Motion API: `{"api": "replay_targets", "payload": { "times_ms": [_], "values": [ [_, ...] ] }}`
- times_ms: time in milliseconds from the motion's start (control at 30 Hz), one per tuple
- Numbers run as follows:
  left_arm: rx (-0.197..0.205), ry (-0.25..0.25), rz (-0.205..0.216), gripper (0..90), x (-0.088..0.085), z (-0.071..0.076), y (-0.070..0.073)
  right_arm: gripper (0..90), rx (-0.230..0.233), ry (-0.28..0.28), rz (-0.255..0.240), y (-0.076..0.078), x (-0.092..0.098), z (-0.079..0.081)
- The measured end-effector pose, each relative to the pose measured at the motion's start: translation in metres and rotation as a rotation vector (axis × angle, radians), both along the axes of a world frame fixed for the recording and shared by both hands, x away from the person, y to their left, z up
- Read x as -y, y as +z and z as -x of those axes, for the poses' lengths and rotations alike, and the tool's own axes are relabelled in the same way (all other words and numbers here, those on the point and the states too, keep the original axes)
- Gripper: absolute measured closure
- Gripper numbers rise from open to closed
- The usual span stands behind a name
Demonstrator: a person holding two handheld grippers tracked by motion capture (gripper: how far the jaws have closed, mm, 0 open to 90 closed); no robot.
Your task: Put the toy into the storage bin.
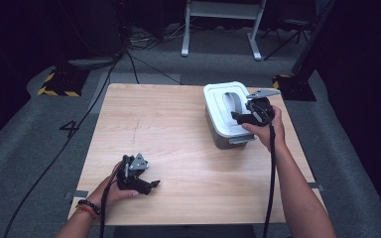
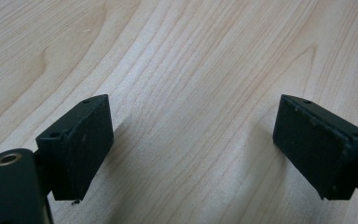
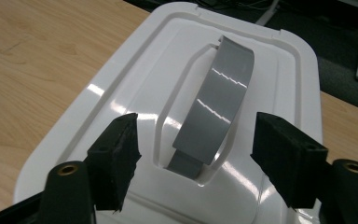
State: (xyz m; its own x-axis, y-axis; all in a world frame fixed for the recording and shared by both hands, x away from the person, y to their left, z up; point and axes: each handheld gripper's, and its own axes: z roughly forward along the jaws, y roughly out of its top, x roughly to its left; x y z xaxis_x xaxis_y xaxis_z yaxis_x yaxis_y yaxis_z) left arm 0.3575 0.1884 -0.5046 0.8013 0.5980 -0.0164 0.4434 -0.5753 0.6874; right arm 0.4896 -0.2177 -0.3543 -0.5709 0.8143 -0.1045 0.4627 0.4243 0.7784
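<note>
Right gripper [image 3: 193, 158] over the white-lidded bin [image 1: 226, 115] at the far right of the surface [image 1: 178, 148], jaws apart either side of the grey handle [image 3: 219, 102], probably for lifting it; left gripper [image 1: 151, 185] idle near left, jaws apart, empty.

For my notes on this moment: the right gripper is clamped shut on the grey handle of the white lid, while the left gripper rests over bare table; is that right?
Not quite: the right gripper is open, its pads standing clear on either side of the grey handle of the white lid, as the right gripper view shows. The left gripper does rest over bare table.
</note>
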Motion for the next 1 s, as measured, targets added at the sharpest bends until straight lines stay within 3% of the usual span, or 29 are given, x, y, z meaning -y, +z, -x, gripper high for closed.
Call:
{"api": "replay_targets", "payload": {
  "times_ms": [33,333,567,767,1000],
  "values": [
    [0.000,-0.001,0.000,12.6,0.000,0.000,0.000,28.7,0.008,0.036,-0.011,0.004,0.004,0.006],
    [0.000,-0.001,0.000,12.6,0.000,0.000,0.000,25.6,0.057,0.134,0.010,0.014,0.029,0.040],
    [0.000,0.000,0.000,12.6,0.000,0.000,0.000,24.1,0.097,0.163,0.026,0.010,0.052,0.069],
    [0.000,0.000,0.000,12.6,0.000,0.000,0.000,24.2,0.104,0.151,0.010,-0.013,0.078,0.095],
    [-0.001,-0.001,0.000,12.6,0.000,0.000,0.000,23.4,0.079,0.121,0.016,-0.035,0.097,0.111]
  ]
}}
